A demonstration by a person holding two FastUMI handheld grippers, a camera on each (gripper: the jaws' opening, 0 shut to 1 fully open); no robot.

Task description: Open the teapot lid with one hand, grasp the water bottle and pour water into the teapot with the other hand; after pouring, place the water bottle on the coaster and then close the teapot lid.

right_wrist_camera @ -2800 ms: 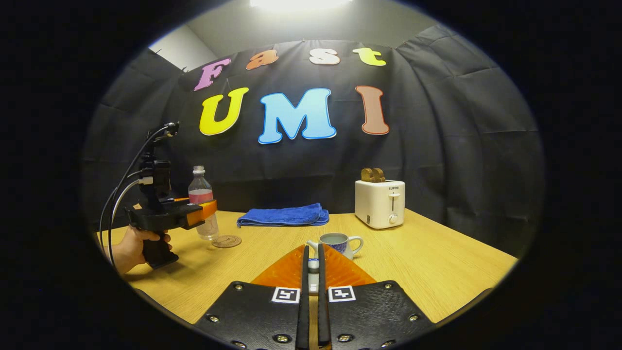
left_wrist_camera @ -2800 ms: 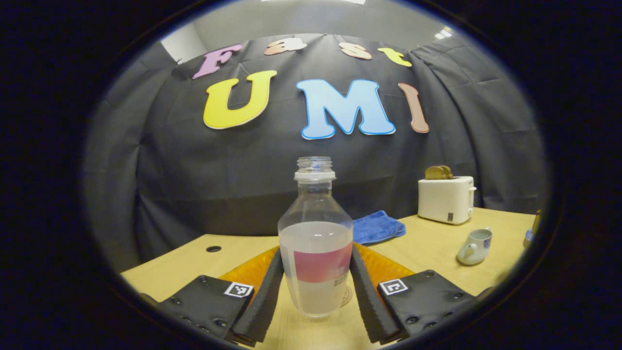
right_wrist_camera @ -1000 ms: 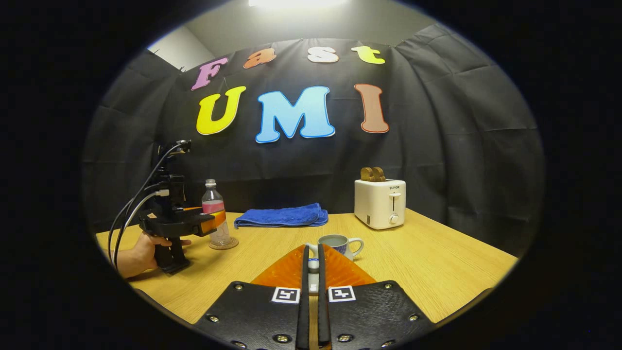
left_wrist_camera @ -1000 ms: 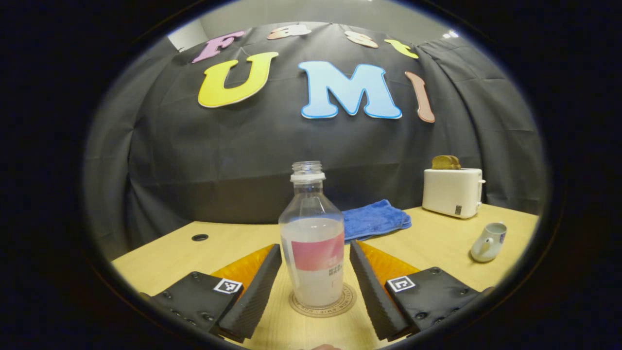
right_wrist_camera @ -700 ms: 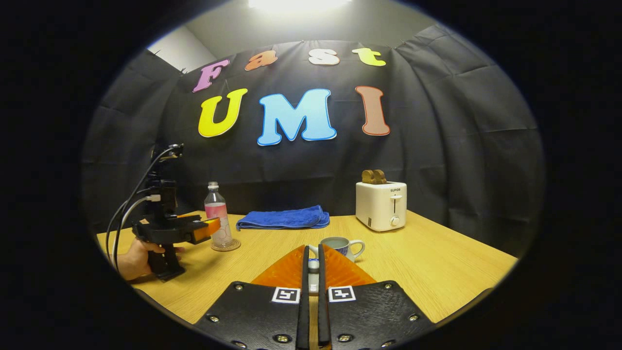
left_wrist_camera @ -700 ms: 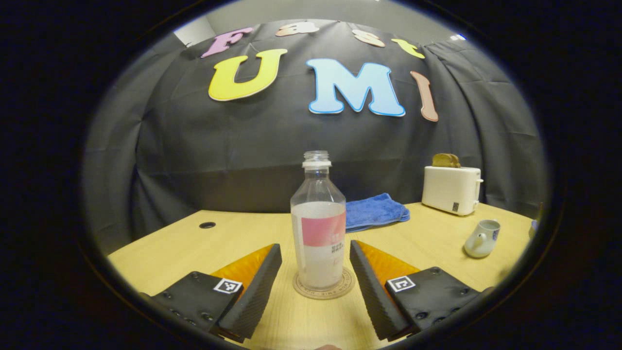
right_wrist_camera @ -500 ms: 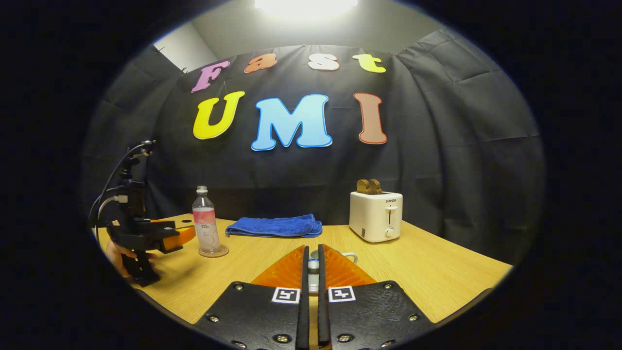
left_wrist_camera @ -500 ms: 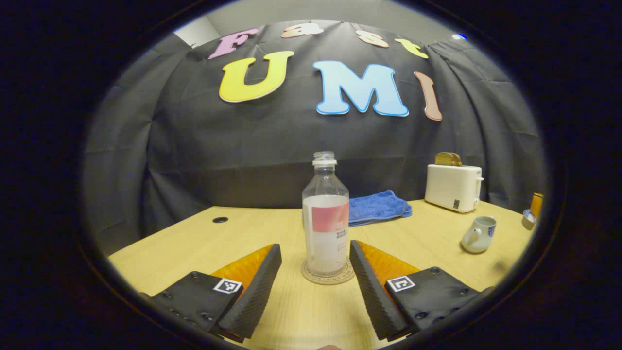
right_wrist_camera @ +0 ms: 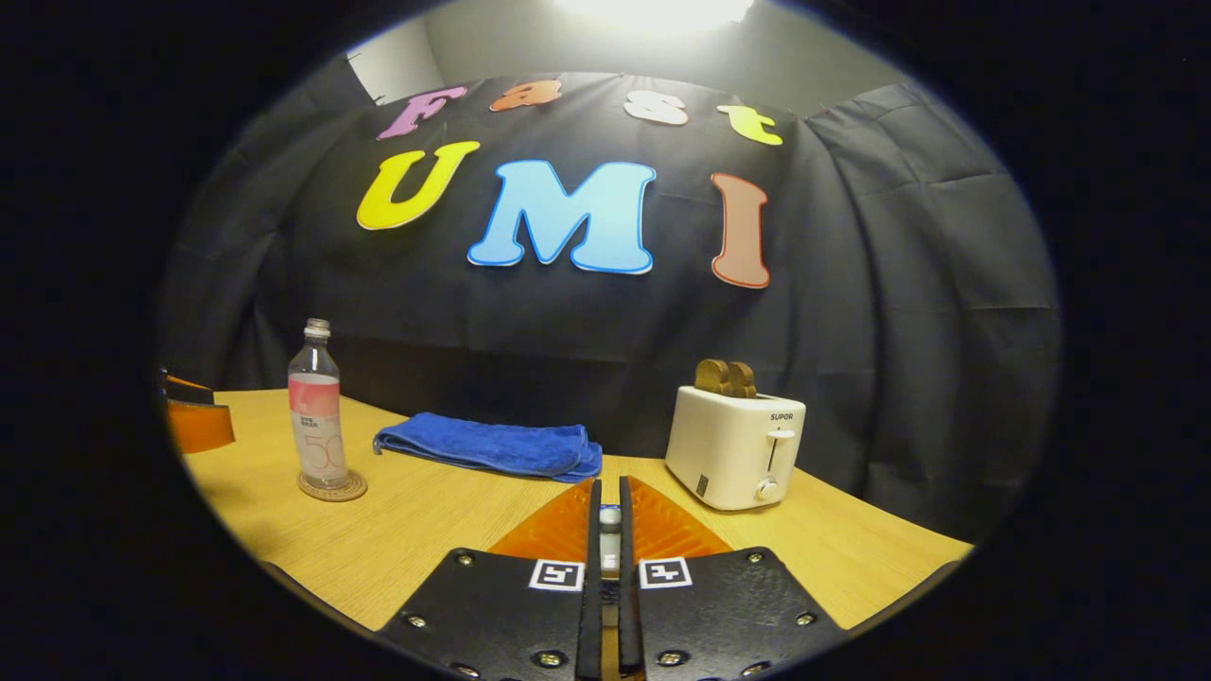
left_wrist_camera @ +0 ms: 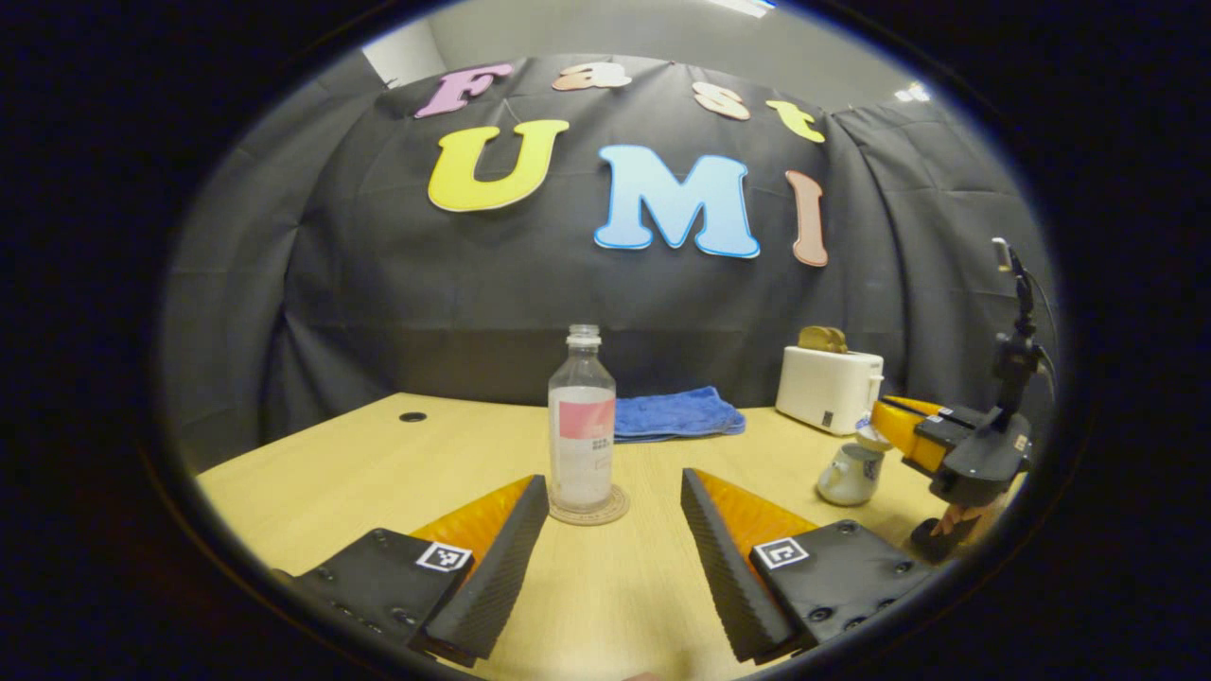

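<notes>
nearest in the left gripper view, the left gripper (left_wrist_camera: 613,530) has its jaws spread wide and released, with bare tabletop (left_wrist_camera: 378,454) between them. just past their tips the water bottle (left_wrist_camera: 581,430) stands upright on the round coaster (left_wrist_camera: 588,509), uncapped and partly full, which is where the task wants it. in the right gripper view, the right gripper (right_wrist_camera: 610,530) has its jaws clenched on a small white knob, most likely the teapot lid (right_wrist_camera: 611,516), though little of it shows. off to the side in the left gripper view, that same gripper hangs right over the white teapot (left_wrist_camera: 849,473), with something pale at its tip just above the pot's mouth. farther back lie a folded blue towel (left_wrist_camera: 674,414) and a white toaster (left_wrist_camera: 830,389) against the booth wall.

judging from this, the lid is about to go back on. the risk is at the pot: a lid brought down tilted or off centre could catch the rim, sit crooked or nudge the light pot along the tabletop. a slipping pinch on so small a knob could drop it. the open bottle would spill if the left jaws knock it on the way out.
</notes>
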